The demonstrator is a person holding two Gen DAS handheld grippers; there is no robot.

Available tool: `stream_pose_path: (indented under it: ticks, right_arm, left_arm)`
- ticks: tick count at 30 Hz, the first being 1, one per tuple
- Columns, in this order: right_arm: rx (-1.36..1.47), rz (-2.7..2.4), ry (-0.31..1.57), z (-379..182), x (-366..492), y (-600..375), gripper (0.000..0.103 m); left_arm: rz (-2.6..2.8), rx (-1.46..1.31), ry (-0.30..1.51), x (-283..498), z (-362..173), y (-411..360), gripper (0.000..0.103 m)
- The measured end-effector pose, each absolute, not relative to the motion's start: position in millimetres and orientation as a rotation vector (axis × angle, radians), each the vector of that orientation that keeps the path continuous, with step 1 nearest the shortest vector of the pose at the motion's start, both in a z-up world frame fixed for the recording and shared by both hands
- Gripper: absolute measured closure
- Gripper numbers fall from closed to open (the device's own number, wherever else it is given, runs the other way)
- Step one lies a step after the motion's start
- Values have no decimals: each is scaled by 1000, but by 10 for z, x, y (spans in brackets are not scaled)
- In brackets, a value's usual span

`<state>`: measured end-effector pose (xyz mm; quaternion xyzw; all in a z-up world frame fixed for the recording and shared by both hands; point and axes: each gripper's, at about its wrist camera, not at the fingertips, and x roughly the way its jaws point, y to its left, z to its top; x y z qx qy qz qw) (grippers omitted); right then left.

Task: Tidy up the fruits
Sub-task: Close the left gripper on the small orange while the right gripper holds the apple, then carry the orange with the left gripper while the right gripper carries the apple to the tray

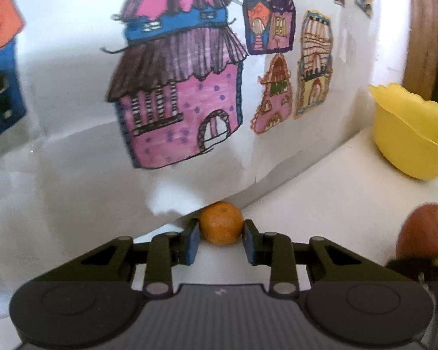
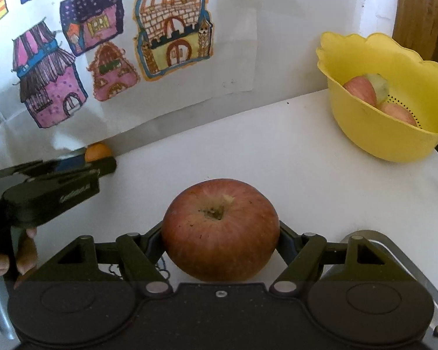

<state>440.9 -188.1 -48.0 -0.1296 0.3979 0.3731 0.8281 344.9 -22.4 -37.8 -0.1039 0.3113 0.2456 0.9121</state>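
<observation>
My left gripper [image 1: 221, 237] is shut on a small orange [image 1: 221, 222] on the white table, close to the back wall. The orange also shows in the right wrist view [image 2: 98, 151], past the left gripper's body [image 2: 43, 186]. My right gripper [image 2: 220, 243] is shut on a large red apple [image 2: 220, 227], held just above the table; the apple shows at the right edge of the left wrist view [image 1: 426, 230]. A yellow colander bowl [image 2: 388, 134] at the back right holds red apples [image 2: 360, 89].
A paper sheet with drawn houses [image 1: 184, 87] hangs on the wall behind the orange, its lower edge just over it. The white table [image 2: 262, 145] runs between the grippers and the yellow bowl [image 1: 406, 140]. A wooden surface [image 2: 417, 8] is behind the bowl.
</observation>
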Motion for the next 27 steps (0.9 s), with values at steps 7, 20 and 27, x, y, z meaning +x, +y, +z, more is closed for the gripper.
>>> stream_pose_path:
  ticks: [7,20,27]
  right_arm:
    - [-245,807,840,-471,4105,-1879,27]
    - [-264,816,848,-421,3370,-1866,27]
    - [-233,792,799,-391,3010,-1942,27]
  left_arm:
    - [289,-149,653,3013,-370,-166,69]
    - [41,-92,673,2388,-341,-247,69]
    - [-7,-61,629,2195,-213,-366,69]
